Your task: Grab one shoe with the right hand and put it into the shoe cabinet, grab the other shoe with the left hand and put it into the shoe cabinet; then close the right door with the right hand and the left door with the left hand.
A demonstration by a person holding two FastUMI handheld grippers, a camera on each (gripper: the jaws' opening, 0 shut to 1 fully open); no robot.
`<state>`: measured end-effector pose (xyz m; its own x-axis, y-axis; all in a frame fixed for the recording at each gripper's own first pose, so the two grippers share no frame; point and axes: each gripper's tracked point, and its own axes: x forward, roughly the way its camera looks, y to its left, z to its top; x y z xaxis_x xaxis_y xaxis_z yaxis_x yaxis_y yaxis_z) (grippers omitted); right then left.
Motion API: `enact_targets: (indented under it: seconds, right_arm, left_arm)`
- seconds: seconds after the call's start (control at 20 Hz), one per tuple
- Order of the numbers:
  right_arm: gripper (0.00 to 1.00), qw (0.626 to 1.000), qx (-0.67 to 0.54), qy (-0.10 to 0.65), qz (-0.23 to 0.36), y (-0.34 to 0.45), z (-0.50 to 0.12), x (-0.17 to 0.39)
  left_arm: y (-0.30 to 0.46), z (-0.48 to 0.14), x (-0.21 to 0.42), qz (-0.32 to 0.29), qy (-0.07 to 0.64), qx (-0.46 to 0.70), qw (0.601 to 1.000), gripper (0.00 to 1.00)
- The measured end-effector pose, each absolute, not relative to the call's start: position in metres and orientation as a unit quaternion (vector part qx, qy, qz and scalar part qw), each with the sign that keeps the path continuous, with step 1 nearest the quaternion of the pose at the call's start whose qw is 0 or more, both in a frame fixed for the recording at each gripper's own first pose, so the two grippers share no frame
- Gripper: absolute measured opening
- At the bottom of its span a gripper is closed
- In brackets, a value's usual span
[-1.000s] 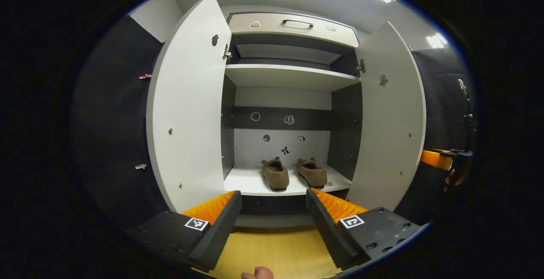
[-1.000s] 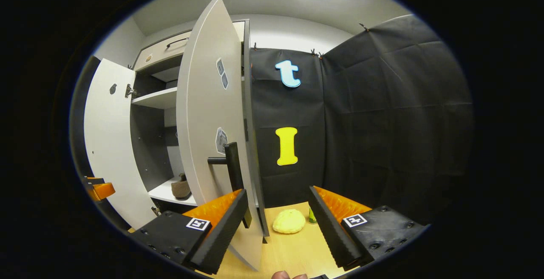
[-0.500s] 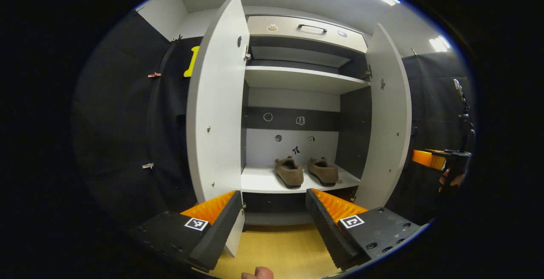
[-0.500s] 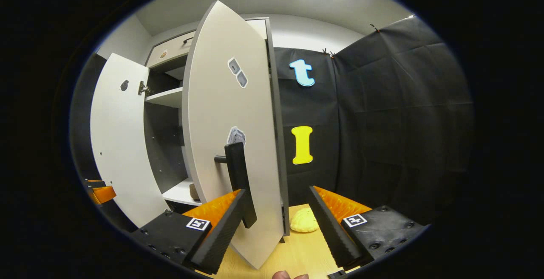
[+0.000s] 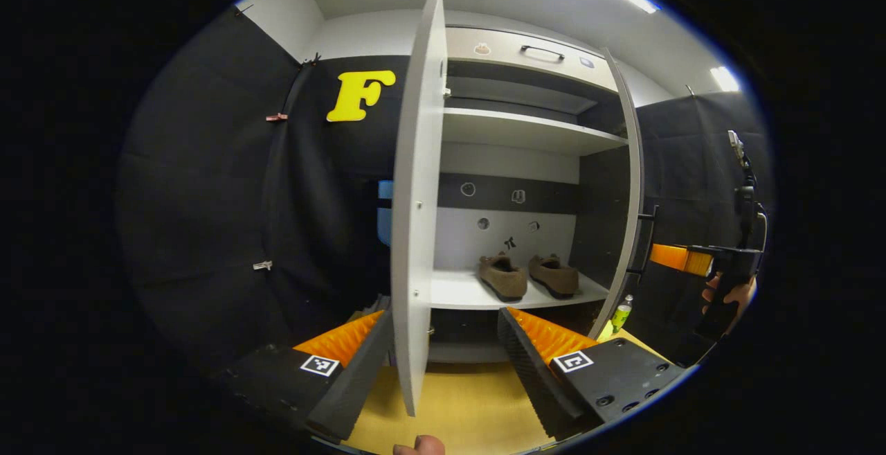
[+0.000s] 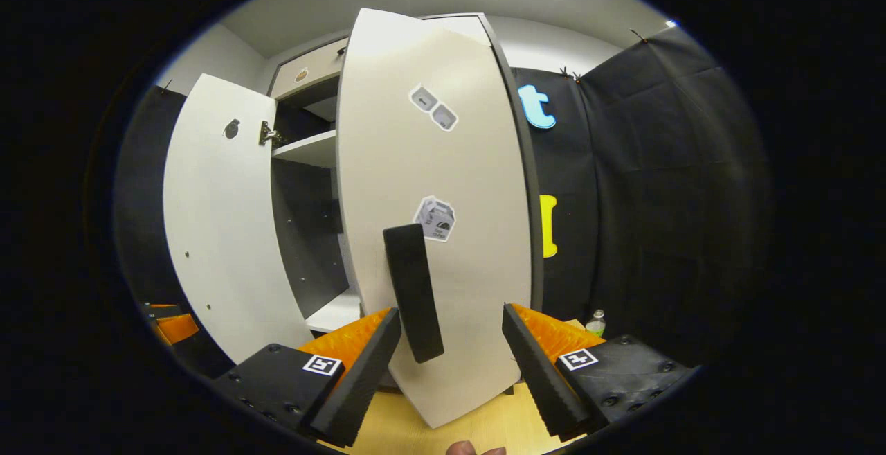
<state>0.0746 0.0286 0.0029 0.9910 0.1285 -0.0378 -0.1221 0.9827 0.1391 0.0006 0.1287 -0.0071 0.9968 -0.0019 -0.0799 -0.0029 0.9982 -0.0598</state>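
Note:
Two brown shoes [image 5: 503,278] [image 5: 555,275] stand side by side on the lower shelf of the white shoe cabinet [image 5: 526,129]. The left door [image 5: 415,199] stands edge-on, its lower edge between the fingers of my open left gripper [image 5: 443,348]. In the right gripper view, the right door [image 6: 450,185] shows its outer face. Its black handle [image 6: 413,292] hangs just above the gap of my open right gripper [image 6: 450,344], untouched by either finger. The left gripper view shows the right gripper [image 5: 682,257] in a hand, just outside the right door [image 5: 628,199]. The left door [image 6: 221,219] hangs wide open.
A drawer with a handle [image 5: 540,50] tops the cabinet. A small bottle [image 6: 595,322] [image 5: 621,313] stands on the wooden floor [image 5: 471,399] right of the cabinet. Black cloth walls close in on both sides.
The left gripper has shifted left, so the left door now stands edge-on between its fingers. The right door has swung partway shut, its handle now in front of the right gripper.

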Motion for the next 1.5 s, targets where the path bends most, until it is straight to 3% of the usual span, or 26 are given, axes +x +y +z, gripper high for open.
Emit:
enact_targets:
  seconds: [0.6, 1.3, 1.35, 1.5]
  right_arm:
    - [0.98, 0.995, 0.043, 0.029, 0.080, 0.061, 0.001, 0.062]
    - [0.98, 0.996, 0.061, 0.032, 0.064, 0.038, 0.003, 0.067]
    - [0.98, 0.995, 0.062, 0.033, 0.064, 0.036, 0.003, 0.067]
    - [0.98, 0.995, 0.068, 0.033, 0.068, 0.035, 0.004, 0.069]
  left_arm:
    - [0.264, 0.019, 0.058, 0.100, 0.007, -0.023, 0.995, 0.95]
    - [0.232, 0.012, 0.077, 0.093, 0.012, -0.008, 0.996, 0.94]
    - [0.226, 0.013, 0.076, 0.089, 0.012, -0.005, 0.996, 0.90]
    - [0.208, 0.013, 0.075, 0.088, 0.015, -0.006, 0.996, 0.94]
